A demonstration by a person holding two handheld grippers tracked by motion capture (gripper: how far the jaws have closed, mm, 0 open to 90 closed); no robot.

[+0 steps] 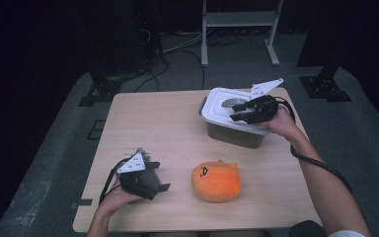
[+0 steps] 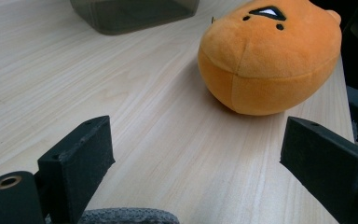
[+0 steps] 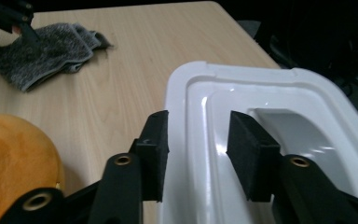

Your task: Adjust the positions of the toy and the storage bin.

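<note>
A grey box [image 1: 234,136] with a white lid [image 1: 217,111] stands at the table's far right. My right gripper [image 1: 235,112] hovers over the lid's near edge. In the right gripper view its jaws [image 3: 198,154] straddle the lid's raised rim [image 3: 186,116], a little apart and not pressing on it. An orange plush toy [image 1: 216,181] with a small face lies at the front centre. My left gripper [image 1: 160,177] rests at the front left on a grey cloth [image 1: 145,158], pointing toward the plush toy [image 2: 270,60]. Its jaws [image 2: 196,158] are wide open with only bare table between them.
The wooden table [image 1: 158,123] has bare room across its left and middle. Around it lies dark floor with cables and a metal stand's legs [image 1: 239,29] at the back. The table's edge runs close behind the box.
</note>
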